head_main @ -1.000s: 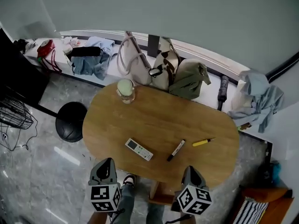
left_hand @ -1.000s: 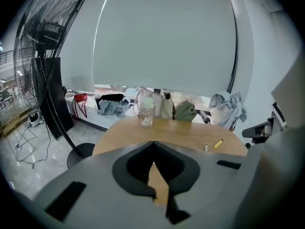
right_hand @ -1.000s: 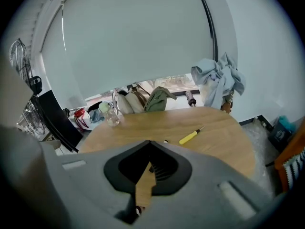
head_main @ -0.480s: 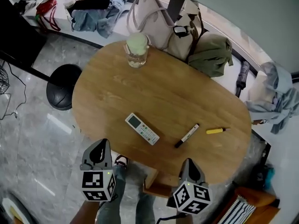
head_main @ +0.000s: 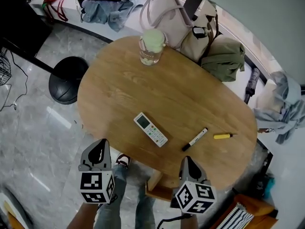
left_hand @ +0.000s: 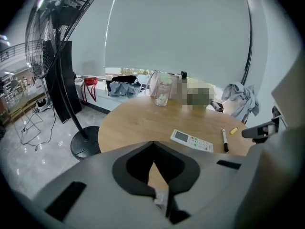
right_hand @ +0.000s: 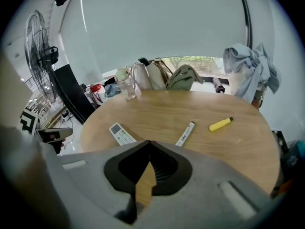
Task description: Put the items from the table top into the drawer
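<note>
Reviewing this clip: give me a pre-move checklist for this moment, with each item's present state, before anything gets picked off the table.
1. Tongs empty: ok. The left tongs and the right tongs hold nothing.
2. Tongs open for a grasp: not ok. Both are shut.
3. Items separated: ok. The remote, marker, yellow tool and glass lie apart on the table.
4. Nearest items unobstructed: ok. Nothing stands between the tongs and the remote or marker.
5. State of the drawer: cannot tell. Only a wooden piece shows under the table's near edge.
</note>
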Motion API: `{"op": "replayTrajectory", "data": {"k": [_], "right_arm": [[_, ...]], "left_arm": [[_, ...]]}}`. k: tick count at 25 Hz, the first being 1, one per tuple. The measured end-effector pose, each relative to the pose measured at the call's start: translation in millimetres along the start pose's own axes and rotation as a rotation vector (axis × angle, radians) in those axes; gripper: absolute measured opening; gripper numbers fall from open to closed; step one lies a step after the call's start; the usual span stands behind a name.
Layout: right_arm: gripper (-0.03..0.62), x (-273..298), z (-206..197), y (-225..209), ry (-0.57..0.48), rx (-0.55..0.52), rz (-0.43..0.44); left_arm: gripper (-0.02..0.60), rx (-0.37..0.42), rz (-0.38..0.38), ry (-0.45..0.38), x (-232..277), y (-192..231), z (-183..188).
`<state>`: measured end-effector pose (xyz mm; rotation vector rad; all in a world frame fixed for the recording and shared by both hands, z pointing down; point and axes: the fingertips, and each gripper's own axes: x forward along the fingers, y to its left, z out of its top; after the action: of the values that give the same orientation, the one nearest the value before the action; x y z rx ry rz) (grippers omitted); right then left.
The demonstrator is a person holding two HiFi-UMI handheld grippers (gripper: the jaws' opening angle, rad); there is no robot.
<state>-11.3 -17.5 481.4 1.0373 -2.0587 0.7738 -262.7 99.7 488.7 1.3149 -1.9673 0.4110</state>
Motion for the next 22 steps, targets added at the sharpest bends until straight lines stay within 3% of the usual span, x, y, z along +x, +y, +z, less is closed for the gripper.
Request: {"op": "replayTrajectory", "data": {"k": [10,22], "right_arm": [[0.079,33.3,0.9,41.6,0.113,-0.210,0.139],[0.247,73.2,4.3,89.4,0.179,-0.543,0.203]], "left_arm": [[-0.005,-0.056,0.044,0.011,0.5,30.4,-7.9],[-0.005,-0.066,0.064,0.021,2.9,62.4,-6.5]]}}
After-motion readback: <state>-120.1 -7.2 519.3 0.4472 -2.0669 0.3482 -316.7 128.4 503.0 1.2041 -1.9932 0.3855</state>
